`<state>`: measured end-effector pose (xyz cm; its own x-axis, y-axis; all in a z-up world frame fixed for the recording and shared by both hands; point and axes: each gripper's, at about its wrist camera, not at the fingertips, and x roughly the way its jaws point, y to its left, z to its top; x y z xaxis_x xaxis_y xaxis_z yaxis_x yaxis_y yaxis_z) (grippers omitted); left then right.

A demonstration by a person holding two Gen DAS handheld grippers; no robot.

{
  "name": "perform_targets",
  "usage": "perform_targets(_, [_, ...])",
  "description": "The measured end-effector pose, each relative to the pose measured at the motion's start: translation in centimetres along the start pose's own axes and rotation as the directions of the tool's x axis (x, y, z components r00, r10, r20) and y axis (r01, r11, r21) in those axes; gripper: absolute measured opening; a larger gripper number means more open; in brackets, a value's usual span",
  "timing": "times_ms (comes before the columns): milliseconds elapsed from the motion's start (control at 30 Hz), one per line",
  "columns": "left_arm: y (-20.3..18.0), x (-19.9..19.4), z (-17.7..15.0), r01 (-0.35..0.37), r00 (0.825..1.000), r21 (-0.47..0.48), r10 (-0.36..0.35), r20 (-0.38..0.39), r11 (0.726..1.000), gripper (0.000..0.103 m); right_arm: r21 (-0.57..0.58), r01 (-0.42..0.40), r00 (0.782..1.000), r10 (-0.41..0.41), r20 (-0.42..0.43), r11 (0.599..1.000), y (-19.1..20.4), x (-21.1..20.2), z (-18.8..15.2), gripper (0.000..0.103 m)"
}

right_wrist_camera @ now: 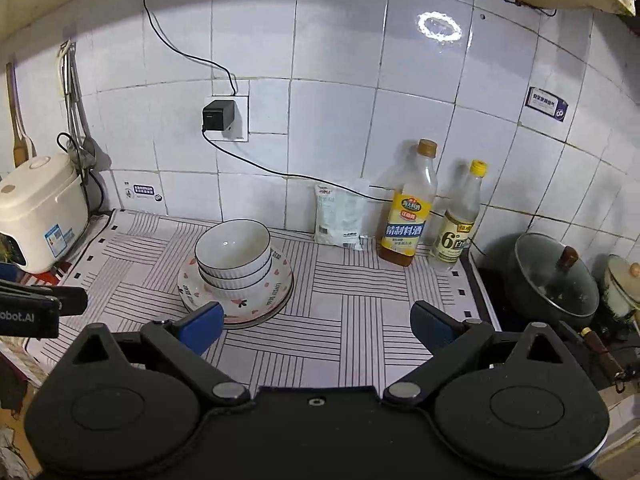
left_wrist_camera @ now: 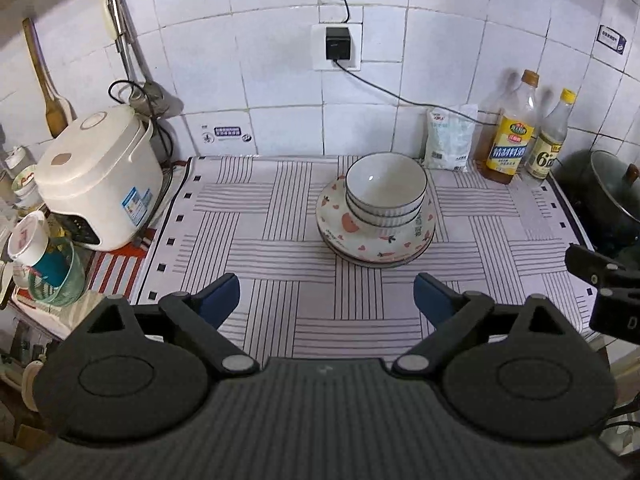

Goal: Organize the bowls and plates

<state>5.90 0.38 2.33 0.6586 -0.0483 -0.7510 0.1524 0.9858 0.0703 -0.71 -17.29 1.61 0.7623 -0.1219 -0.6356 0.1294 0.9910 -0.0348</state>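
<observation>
White ribbed bowls (left_wrist_camera: 385,196) are sitting nested on patterned ceramic plates (left_wrist_camera: 374,240) mid-table (left_wrist_camera: 280,208); left claw (left_wrist_camera: 326,298) and right claw (right_wrist_camera: 316,326) are gaping empty; only the right view is showing a small lidded pot (right_wrist_camera: 624,280).

Black grippers (left_wrist_camera: 326,300) — blue-padded jaws

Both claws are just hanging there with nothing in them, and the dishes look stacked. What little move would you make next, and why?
Probably none toward the dishes: I would ease both grippers back. The bowls already sit nested on the stacked plates, and the left gripper and right gripper are open, empty and clear of the stack. No other loose dish shows on the striped mat.
</observation>
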Motion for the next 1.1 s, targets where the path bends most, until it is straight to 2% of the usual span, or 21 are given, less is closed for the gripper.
perform_targets(367, [-0.1, 0.2, -1.0, -0.009, 1.0, -0.006, 0.009, -0.018, 1.0, 0.095, 0.02, 0.001, 1.0, -0.002, 0.014, 1.0, -0.2, 0.1, -1.0, 0.101])
perform_targets(700, [-0.7, -0.1, -1.7, -0.038, 0.999, -0.008, 0.038, 0.024, 0.999, 0.095, 0.025, 0.005, 1.0, -0.005, 0.018, 1.0, -0.5, 0.5, -2.1, 0.101])
perform_targets(1100, [-1.3, -0.3, -2.4, -0.026, 0.999, 0.031, 0.025, 0.042, 0.999, 0.095, 0.033, 0.023, 0.999, -0.024, 0.022, 0.999, 0.2, 0.0, -2.8, 0.101])
